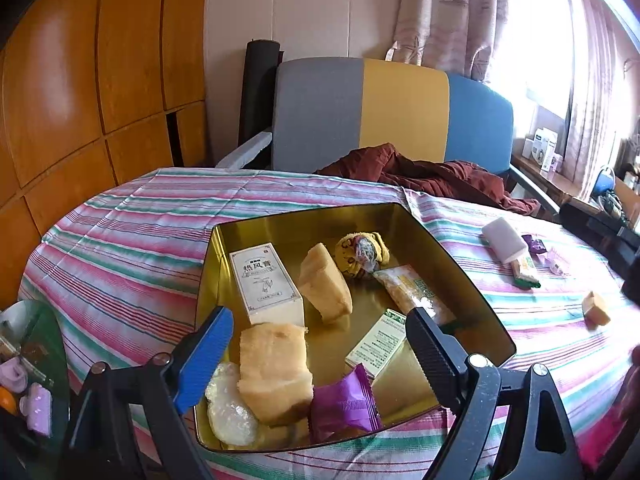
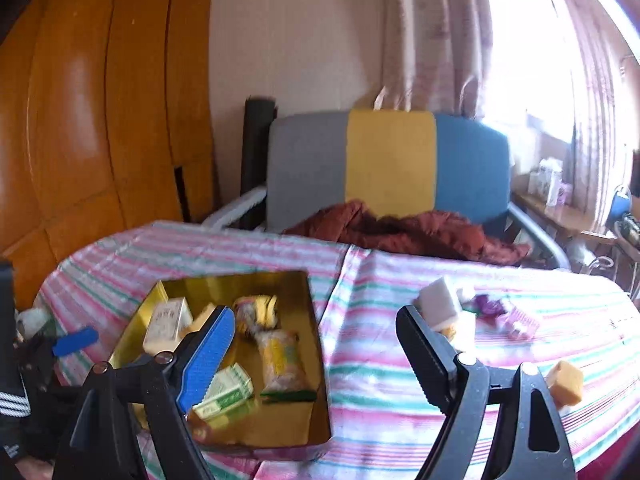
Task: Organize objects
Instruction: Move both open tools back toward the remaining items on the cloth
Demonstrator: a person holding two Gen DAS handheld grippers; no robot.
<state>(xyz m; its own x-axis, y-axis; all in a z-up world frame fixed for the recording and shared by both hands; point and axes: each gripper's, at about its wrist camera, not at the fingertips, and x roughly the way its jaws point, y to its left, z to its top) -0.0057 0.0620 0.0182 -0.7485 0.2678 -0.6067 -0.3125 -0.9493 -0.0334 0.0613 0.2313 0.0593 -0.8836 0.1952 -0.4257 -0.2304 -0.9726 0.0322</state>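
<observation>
Tin (image 1: 224, 240) on table (image 1: 132, 216) (sponge (image 1: 596, 309) right).

Left claw (image 1: 320, 344): black frame, one finger faced with blue ribbed pad, other black and serrated, silver screws seen at pivots. Right claw (image 2: 316, 354): built alike. Black sleeve (image 2: 12, 404) with white stripes noted at 8 o'clock.

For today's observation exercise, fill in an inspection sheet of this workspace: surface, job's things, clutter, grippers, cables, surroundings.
Surface: striped pink-green tablecloth, wrinkled.
Job's things: gold metal tin holds cream carton, bread pieces, purple wrapper; white bar and tan cube lie outside.
Clutter: small items at left edge, unclear.
Grippers: left gripper open over tin; right gripper open, empty.
Cables: nothing seen.
Surroundings: grey-yellow-blue chair, red cloth, curtains.
</observation>
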